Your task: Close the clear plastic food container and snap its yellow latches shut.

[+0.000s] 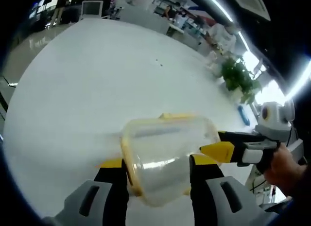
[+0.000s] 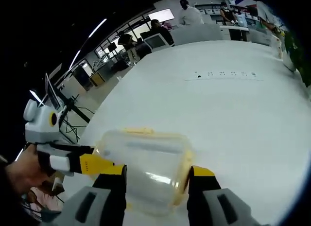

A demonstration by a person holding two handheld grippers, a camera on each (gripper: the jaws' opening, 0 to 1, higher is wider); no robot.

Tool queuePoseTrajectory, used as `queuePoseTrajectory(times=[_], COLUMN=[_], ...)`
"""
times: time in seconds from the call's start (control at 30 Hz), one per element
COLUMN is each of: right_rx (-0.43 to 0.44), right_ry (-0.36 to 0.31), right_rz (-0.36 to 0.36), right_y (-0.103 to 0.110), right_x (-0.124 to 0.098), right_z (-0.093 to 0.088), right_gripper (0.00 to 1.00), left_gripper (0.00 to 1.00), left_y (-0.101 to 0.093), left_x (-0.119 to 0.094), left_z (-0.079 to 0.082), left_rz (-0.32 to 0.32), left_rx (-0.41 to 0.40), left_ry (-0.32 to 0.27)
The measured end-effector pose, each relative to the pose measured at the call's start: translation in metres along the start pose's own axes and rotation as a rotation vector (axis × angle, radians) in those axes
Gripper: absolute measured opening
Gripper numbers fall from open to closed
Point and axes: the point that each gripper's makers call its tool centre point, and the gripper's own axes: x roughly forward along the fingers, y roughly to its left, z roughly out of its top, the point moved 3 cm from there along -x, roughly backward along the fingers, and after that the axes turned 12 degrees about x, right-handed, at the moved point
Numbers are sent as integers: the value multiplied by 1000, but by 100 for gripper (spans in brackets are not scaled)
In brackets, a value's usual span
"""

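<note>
White table (image 1: 87,90), bearing one clear container (image 1: 165,158) with yellow latches (image 1: 177,116), lifted off it; nothing visible inside, lid apparently seated. Left gripper (image 1: 158,180) and right gripper (image 2: 156,184) each clamped on the container from opposite sides. Risk: slick plastic may twist or slip when a latch is pressed, leaving it unsnapped.

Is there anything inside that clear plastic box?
The clear container looks empty: through its walls show the white table and light glare. The jaws on both sides cover its edges.
</note>
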Motion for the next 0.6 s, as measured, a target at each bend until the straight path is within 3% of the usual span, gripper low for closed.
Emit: queuePoseTrajectory(times=[0.6], right_rx=[16], right_ry=[-38], right_rz=[13], right_y=[-3], right_x=[19], right_z=[30], right_gripper=[48], left_gripper=[48], left_y=[19], left_x=[17], left_z=[32], left_rz=[-14], left_rx=[33], left_ry=[-17])
